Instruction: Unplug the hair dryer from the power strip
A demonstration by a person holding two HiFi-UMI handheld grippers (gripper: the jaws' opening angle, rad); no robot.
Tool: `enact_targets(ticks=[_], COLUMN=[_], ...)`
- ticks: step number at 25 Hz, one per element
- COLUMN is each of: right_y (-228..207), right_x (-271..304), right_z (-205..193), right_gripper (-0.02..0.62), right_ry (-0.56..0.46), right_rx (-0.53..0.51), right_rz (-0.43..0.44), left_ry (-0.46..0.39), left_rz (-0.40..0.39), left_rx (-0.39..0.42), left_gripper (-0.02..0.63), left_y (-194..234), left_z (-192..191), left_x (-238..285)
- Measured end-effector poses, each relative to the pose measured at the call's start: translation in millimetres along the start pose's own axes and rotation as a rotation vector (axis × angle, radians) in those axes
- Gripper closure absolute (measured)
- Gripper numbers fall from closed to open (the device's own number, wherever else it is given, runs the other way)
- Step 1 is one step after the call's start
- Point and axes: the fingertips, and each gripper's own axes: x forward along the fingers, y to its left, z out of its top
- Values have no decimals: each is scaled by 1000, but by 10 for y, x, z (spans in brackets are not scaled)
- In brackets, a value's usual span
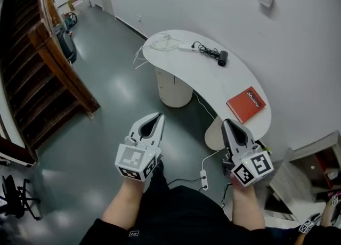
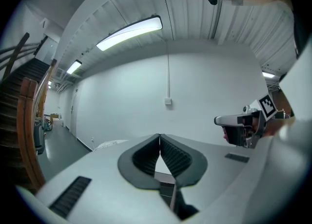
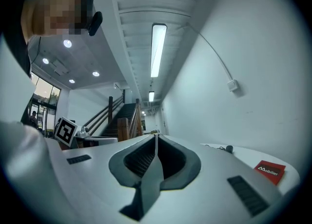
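Note:
A black hair dryer (image 1: 222, 57) lies on the far part of a white curved table (image 1: 213, 81). Its black cord (image 1: 204, 50) runs left toward a white power strip (image 1: 184, 49) beside a heap of white cable (image 1: 162, 42). Both grippers are held level over the floor, well short of the table. My left gripper (image 1: 158, 117) is shut with nothing between its jaws, and so is my right gripper (image 1: 226, 123). In the right gripper view the hair dryer (image 3: 229, 148) shows small past the shut jaws (image 3: 155, 138). The left gripper view shows shut jaws (image 2: 159, 138) and the right gripper (image 2: 241, 125) alongside.
A red book (image 1: 245, 104) lies on the near end of the table. A second white power strip (image 1: 203, 176) with its cable lies on the floor by my legs. A wooden staircase (image 1: 48, 63) rises at the left. Shelving (image 1: 314, 169) stands at the right.

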Motion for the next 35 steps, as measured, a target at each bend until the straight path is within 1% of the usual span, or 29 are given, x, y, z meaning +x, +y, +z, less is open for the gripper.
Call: enact_targets(ticks=[3,7,10,13,16,20,26,30,35], right_y=[-104,-92,-98,-78,-101,-187,-437,-754,-1290], right_x=[460,1187,1659,2030,2300,2540,2865,3129,3505], right_z=[18,-46,-96,-135,-207,-327,-384,-427,-397], right_gripper=[557,557,557,557,557,557,557,557,557], right_ry=[-6,20,24,22,27,51,52,48,42], right_rx=[12,33,56,71,88,115,143,169,170], right_rz=[-5,23,21,17,12,10,23,42,71], left_ry=[5,14,23,30,32,48,85,95,106], left_rz=[-20,-26,-44,-63,-71,-77,-70,-66,-66], left_rx=[1,-5,-6,-1,2,-13,-23,-12,-13], left_gripper=[592,592,592,592,592,592,592,592,592], left_y=[348,948,1365,1716,1975,2170,2388,2476,2547], left_z=[17,74,93,114,113,40,-78,-105,-142], left_x=[267,610,842,1003,1146,1290,1588,1953,2610])
